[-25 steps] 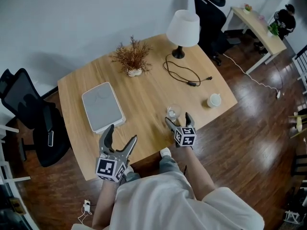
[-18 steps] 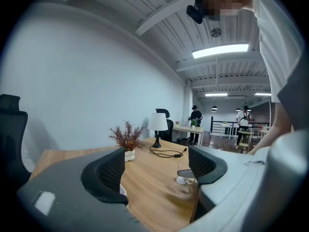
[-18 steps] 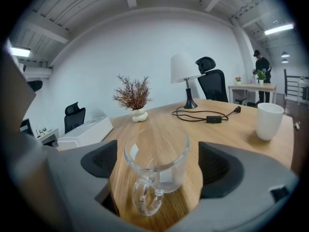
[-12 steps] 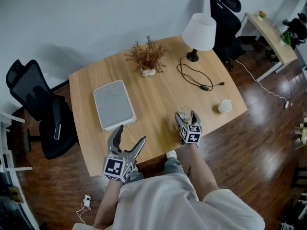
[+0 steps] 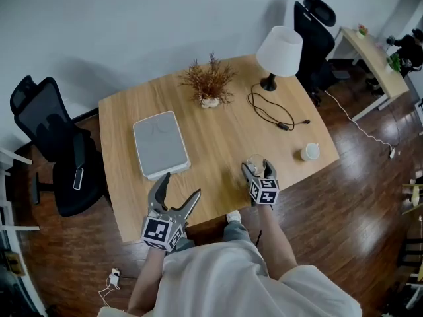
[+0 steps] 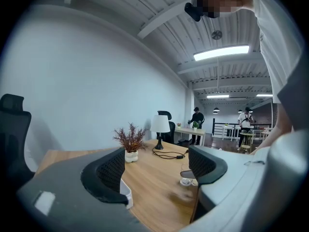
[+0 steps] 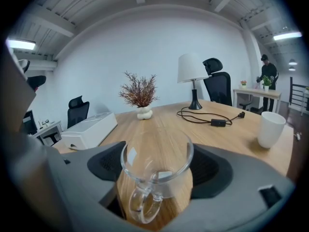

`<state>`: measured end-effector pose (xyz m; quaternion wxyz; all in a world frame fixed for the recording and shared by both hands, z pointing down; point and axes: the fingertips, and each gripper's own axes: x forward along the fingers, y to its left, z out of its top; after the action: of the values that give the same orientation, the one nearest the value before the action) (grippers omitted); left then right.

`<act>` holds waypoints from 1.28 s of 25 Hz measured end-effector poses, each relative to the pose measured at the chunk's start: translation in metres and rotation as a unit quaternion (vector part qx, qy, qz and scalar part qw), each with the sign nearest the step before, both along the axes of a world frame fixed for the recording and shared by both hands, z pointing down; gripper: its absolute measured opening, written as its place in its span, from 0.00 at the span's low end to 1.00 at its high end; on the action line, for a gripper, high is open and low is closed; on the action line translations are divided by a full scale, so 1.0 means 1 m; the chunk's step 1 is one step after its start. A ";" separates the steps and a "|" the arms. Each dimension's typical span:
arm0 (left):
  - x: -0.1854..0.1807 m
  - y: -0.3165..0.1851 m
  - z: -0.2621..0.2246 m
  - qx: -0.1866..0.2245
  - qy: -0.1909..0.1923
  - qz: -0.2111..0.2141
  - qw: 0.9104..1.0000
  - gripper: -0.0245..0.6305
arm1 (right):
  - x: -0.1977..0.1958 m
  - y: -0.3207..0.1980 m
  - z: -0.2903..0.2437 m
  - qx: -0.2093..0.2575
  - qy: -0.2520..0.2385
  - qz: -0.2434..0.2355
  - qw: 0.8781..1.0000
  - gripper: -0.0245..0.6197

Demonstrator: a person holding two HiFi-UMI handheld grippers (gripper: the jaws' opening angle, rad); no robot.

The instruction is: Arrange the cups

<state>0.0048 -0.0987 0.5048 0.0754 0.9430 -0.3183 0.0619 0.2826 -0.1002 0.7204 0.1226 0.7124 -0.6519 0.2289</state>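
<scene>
Right gripper [image 5: 258, 170]: the jaws have just been closing and now clamp the glass cup [image 7: 157, 166]. Both pads press on its wall, the handle points back toward my hand, and the mouth is up. I cannot tell whether its base rests on the table [image 5: 211, 137] or is clear of it.

Left gripper [image 5: 180, 186]: jaws apart, nothing between them. It hangs over the near table edge, well to the left of the right gripper, idle.

Second cup: the white cup [image 5: 310, 152] stands upright ahead and to the right of the right gripper, well apart from it, near the table's right edge. No tool touches it.

Other items, none in the way: the white box [image 5: 160, 144] lies ahead of the left gripper. The dried plant [image 5: 209, 84], lamp [image 5: 279, 47] and cable [image 5: 271, 107] are far ahead of both grippers.

Progress, my judgement: early. The grasp on the glass cup is made, and that is the only step secured. The two cups stand well apart, so no arrangement exists yet.

Left to do: carry the glass cup to its place, likely beside the white cup, set it down upright and release. The white cup may need moving too; the task does not say which layout counts
</scene>
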 end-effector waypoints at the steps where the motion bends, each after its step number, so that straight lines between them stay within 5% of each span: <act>1: -0.002 0.000 0.000 0.000 0.001 -0.002 1.000 0.64 | -0.002 0.002 -0.005 0.005 0.002 -0.001 1.000 0.67; 11: -0.019 -0.004 0.003 -0.005 0.020 -0.014 1.000 0.64 | -0.040 0.023 -0.078 0.062 0.006 -0.034 0.997 0.67; 32: -0.063 -0.012 0.005 -0.001 0.029 -0.051 0.998 0.64 | -0.117 0.054 -0.150 0.097 0.012 -0.092 0.991 0.67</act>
<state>-0.0583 -0.1108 0.5102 0.0888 0.9266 -0.3640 0.0309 0.1656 -0.0462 0.5703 0.0812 0.6602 -0.7327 0.1439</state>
